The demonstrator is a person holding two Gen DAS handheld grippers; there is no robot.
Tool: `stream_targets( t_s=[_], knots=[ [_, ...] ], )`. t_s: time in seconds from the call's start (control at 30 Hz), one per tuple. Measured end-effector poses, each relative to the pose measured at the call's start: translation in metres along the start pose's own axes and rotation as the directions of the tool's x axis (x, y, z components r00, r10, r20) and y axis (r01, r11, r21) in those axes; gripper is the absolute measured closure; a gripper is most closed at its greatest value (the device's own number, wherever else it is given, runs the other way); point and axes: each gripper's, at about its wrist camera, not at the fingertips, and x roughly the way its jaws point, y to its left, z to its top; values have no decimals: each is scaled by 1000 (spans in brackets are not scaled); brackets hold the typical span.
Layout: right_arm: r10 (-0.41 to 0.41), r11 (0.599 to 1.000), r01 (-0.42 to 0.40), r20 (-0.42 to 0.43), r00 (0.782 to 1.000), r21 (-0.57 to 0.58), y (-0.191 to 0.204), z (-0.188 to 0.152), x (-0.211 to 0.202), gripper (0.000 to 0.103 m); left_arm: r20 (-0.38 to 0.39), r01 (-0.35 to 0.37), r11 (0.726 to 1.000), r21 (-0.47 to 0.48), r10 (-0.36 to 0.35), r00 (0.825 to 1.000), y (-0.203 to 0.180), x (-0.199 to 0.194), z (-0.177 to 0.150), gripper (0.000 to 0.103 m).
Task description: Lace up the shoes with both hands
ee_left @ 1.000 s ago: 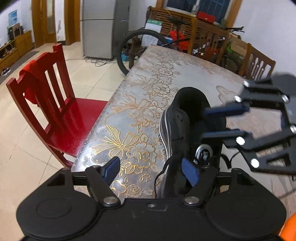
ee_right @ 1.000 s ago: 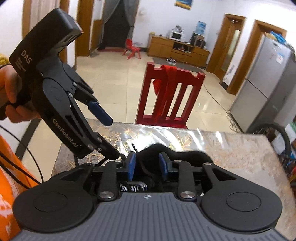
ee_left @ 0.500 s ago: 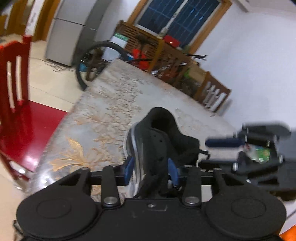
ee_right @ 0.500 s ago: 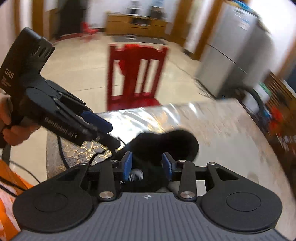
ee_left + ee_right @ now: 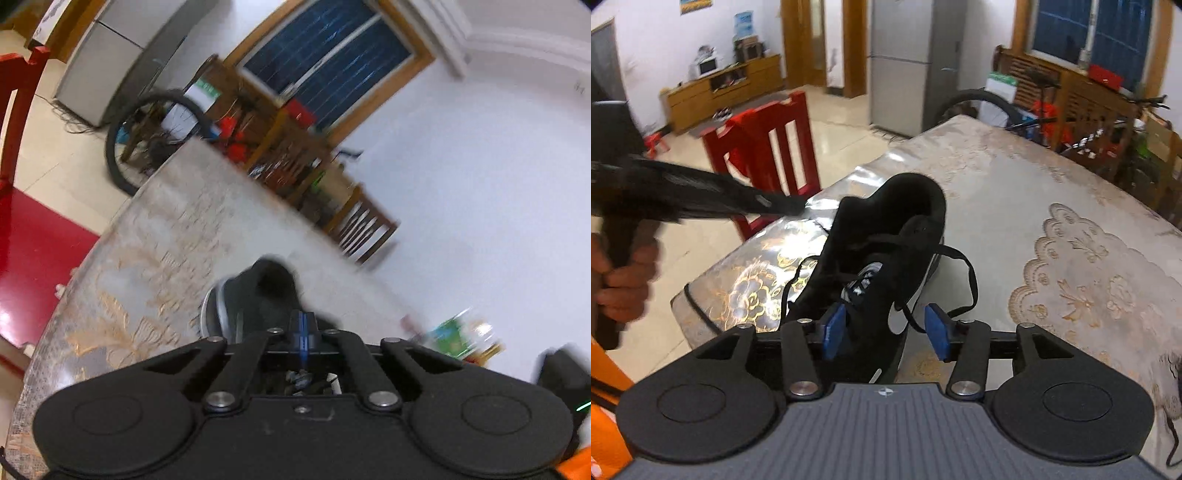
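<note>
Now left hand-held gripper (image 5: 303,334) shut, right hand-held gripper (image 5: 885,332) wider.

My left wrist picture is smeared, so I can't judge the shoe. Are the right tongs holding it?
Observer: No. The right tongs have just been opening. Their jaws stand wide on either side of the shoe and are not clamped on it.
Operator: Where's the loose lace?
Observer: A black lace loops out onto the table on the shoe's right side in the right wrist view.
Operator: And my left tongs?
Observer: The left tongs are shut, with their tip beside the shoe's heel collar. They're too blurred to tell whether any lace is pinched.
</note>
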Motion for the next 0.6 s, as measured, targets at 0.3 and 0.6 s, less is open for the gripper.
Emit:
stream_targets(
  t_s=[0.3,0.6],
  knots=[
    [-54,997,54,-8,999,60,-5,-7,8,51,-92,-67,998,-14,66,994,-1,27,-16,62],
    [-81,997,82,-54,995,9,-2,-11,9,51,-54,-2,999,-42,-1,999,15,52,-21,98]
  ],
)
